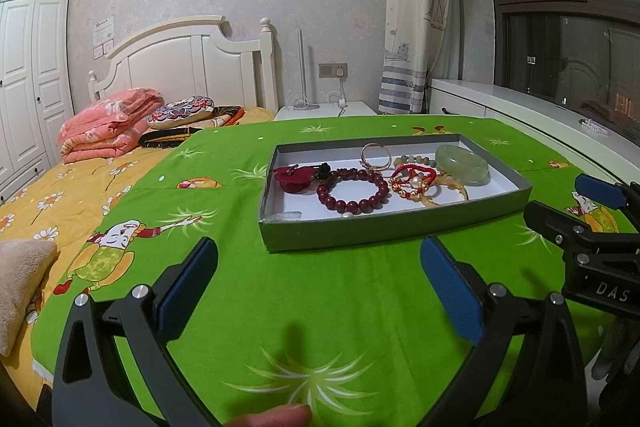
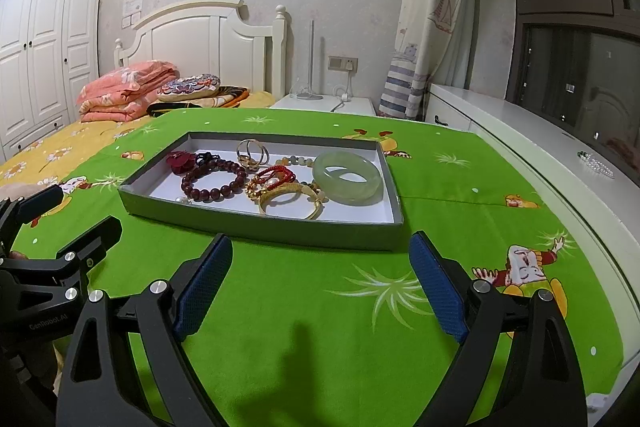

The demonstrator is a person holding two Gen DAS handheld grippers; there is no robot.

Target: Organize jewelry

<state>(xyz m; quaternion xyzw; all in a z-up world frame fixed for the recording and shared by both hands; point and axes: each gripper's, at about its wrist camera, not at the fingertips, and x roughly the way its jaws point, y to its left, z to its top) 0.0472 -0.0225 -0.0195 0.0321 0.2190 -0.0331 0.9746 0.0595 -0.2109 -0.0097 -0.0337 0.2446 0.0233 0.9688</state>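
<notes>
Nearest the cameras, the left tool (image 1: 320, 291) and the right tool (image 2: 322, 287) both hang over the green cartoon-print cloth (image 2: 320, 307) covering the tabletop, each with its blue-padded fingers spread wide and nothing between them. Each tool sits just short of the grey tray (image 2: 260, 227), facing its near wall; the right tool also shows at the right edge of the left wrist view.

Inside the tray, on its white floor, the jewelry lies in a loose cluster. A dark red bead bracelet (image 2: 214, 181) sits toward the tray's left half, with a maroon flower piece (image 2: 179, 161) behind it near the left wall. A gold bangle (image 2: 290, 203) lies near the tray's front wall, touching a tangle of red cord and gold beads (image 2: 272, 177). A pale green jade bangle (image 2: 347, 178) rests by the tray's right wall. Thin gold rings (image 2: 251, 151) stand near the tray's back wall.

Beyond the tray, a bed (image 2: 48, 155) carries a folded pink quilt (image 2: 124, 87).
</notes>
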